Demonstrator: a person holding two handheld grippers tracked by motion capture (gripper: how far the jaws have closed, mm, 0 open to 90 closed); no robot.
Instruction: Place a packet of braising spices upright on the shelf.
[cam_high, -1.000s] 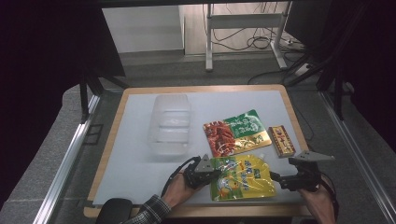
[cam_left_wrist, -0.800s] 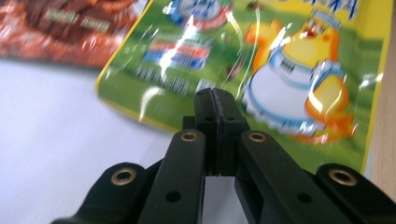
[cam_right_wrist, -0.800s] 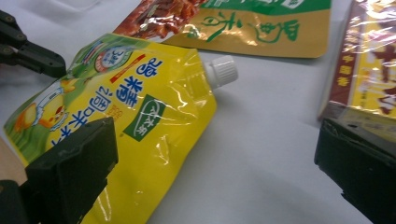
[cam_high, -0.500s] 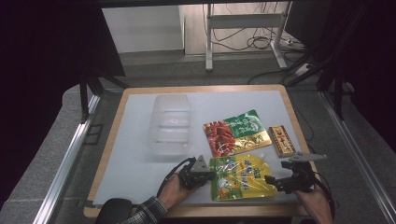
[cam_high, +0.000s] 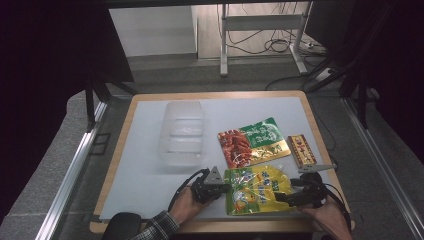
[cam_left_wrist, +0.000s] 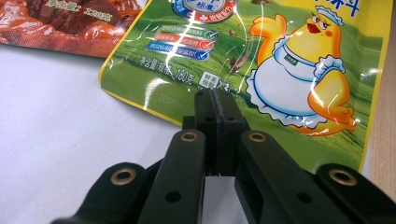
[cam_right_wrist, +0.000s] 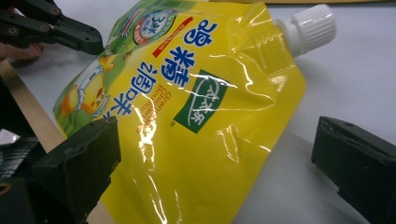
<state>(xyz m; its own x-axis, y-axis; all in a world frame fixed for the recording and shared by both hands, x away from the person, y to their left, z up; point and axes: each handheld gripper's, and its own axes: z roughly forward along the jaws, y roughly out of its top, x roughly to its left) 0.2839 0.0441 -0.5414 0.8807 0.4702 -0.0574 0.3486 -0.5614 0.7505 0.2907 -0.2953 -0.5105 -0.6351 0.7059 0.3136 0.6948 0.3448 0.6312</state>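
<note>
Yellow-green glossy spout pouch with white cap (cam_high: 257, 189) flat on white worktop (cam_high: 135, 165), near front edge, between both claws. Long axis runs across, cap toward right.

Left claw (cam_left_wrist: 215, 100) clamped on pouch's left edge.

Right claw (cam_right_wrist: 210, 154) jaws apart, straddling pouch's right end, not yet gripping.

Red-green foil packet (cam_high: 252, 142) just behind; clear plastic tray (cam_high: 182, 132) and small brown box (cam_high: 301, 150) farther off. Nothing blocks the path.

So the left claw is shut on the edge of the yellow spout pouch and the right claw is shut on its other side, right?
Not quite. The right claw is open: the right gripper view shows its jaws wide apart on either side of the yellow spout pouch, not pressing it. The left claw is shut at the pouch's edge, as you said.
</note>
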